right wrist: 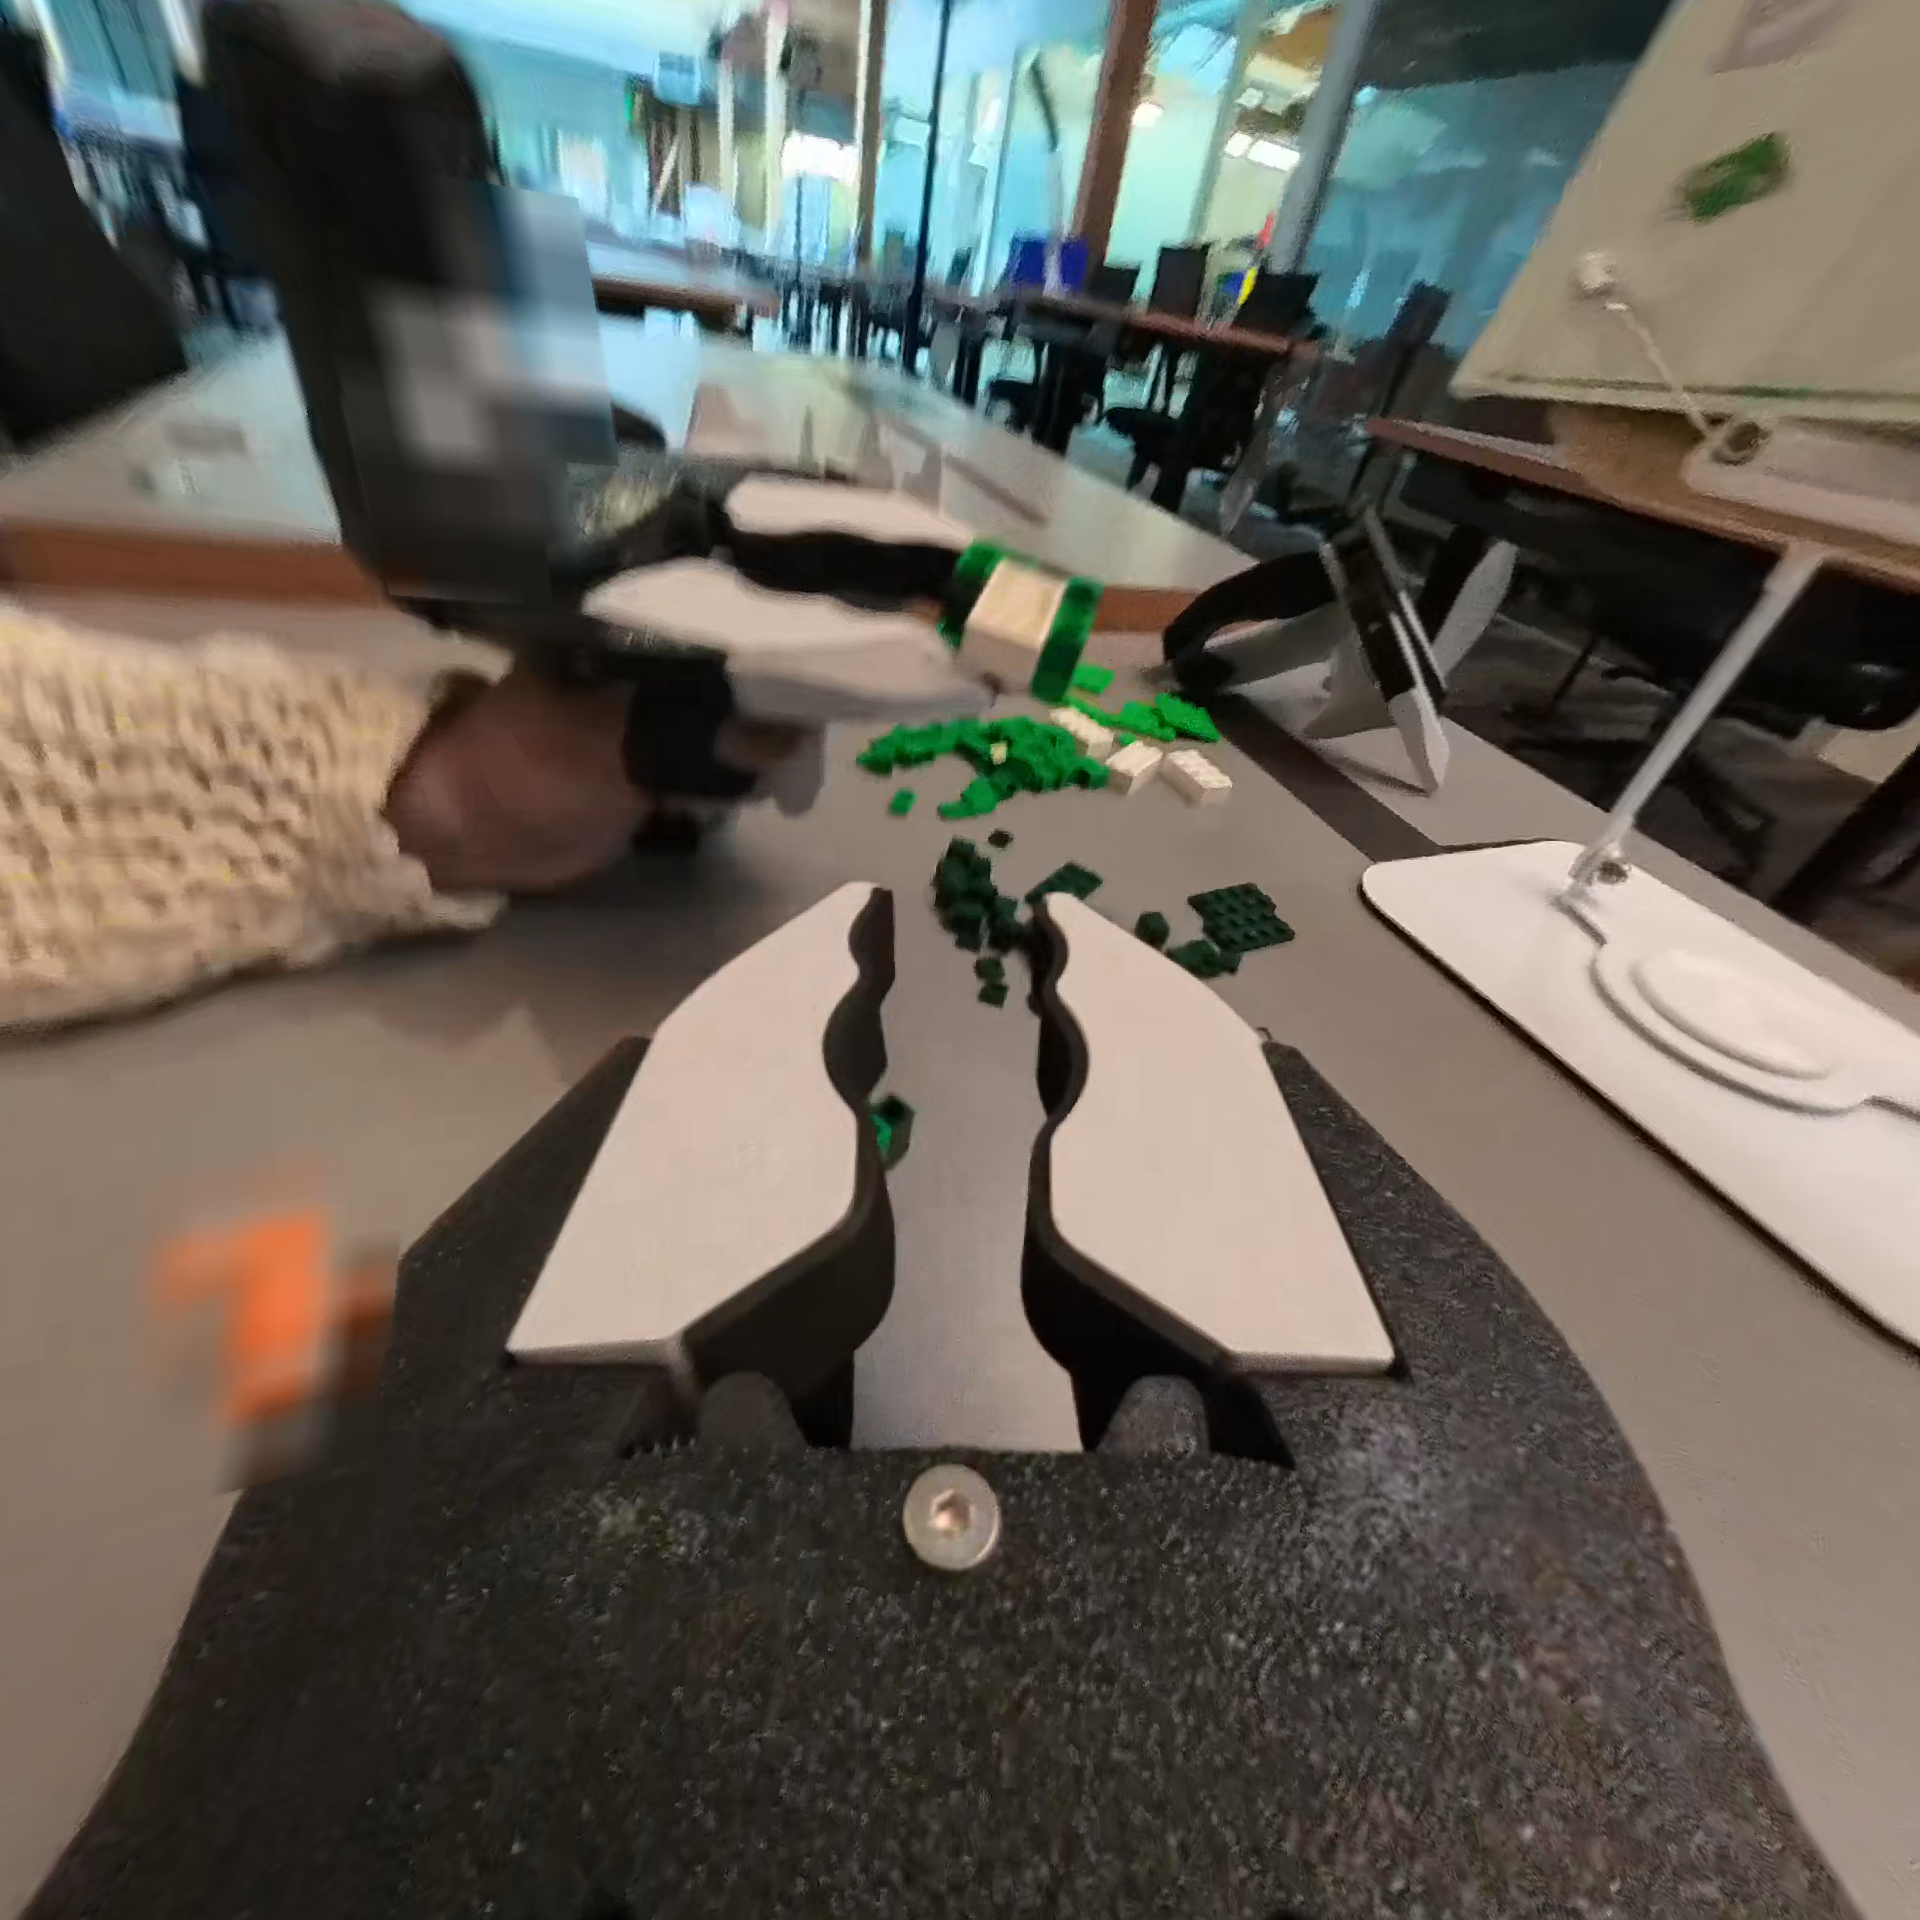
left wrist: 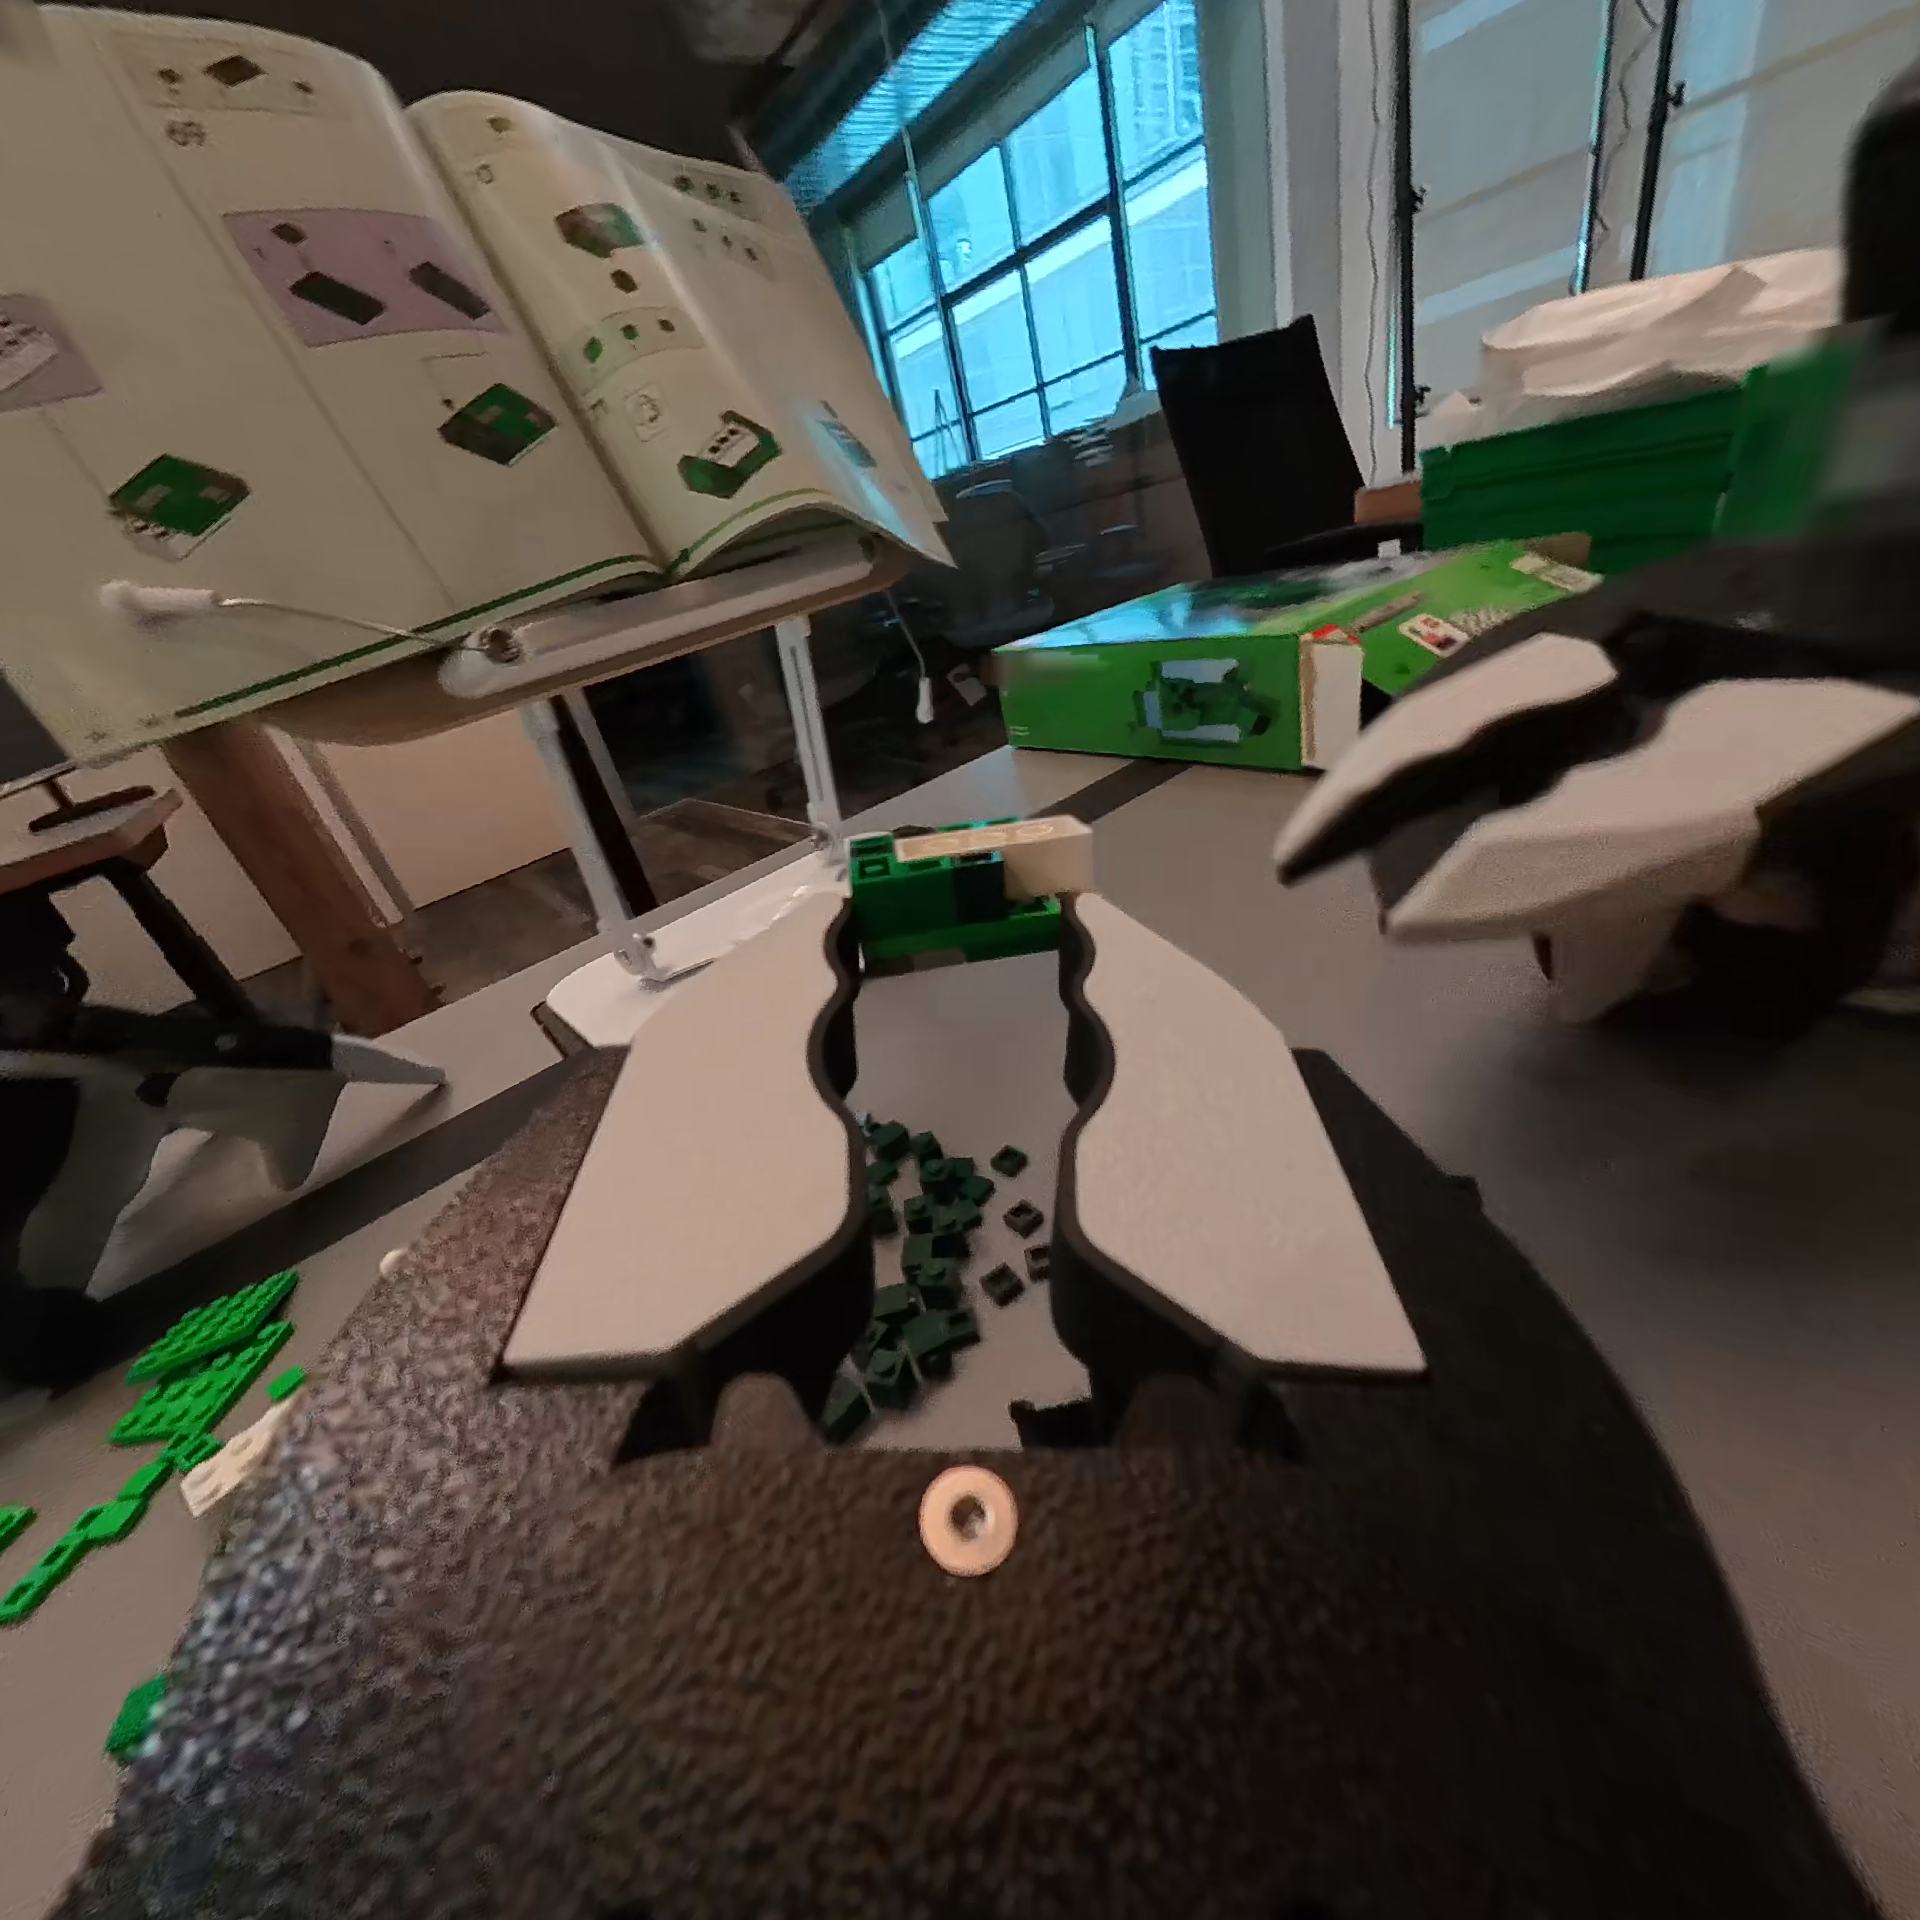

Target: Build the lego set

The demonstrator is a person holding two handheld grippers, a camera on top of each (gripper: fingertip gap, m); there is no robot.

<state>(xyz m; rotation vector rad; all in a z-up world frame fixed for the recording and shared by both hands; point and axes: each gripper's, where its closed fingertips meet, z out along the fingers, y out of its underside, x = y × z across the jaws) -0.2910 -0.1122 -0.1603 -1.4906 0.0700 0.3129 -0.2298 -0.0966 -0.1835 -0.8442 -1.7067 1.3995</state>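
Note:
My left gripper (left wrist: 956, 925) is shut on a small green and white lego assembly (left wrist: 935, 894), held at its fingertips above the grey table (left wrist: 1558, 1247). The right wrist view shows this gripper (right wrist: 951, 623) and the assembly (right wrist: 1023, 623) at centre left, with a hand in a knit sleeve (right wrist: 187, 790). My right gripper (right wrist: 961, 904) is open and empty, low over the table, pointing at a heap of dark green small pieces (right wrist: 977, 894). One small green piece (right wrist: 891, 1127) lies by its left finger. The right gripper (left wrist: 1340, 883) also shows at the right of the left wrist view. Dark green pieces (left wrist: 925, 1278) lie under my left gripper.
An open instruction book (left wrist: 416, 364) rests on a stand with a white base (right wrist: 1662, 997). Bright green plates and white bricks (right wrist: 1018, 748) lie beyond the dark pile and at the left (left wrist: 197, 1351). A green box (left wrist: 1195, 675) lies at the back. A spare gripper (right wrist: 1371, 665) rests on the table.

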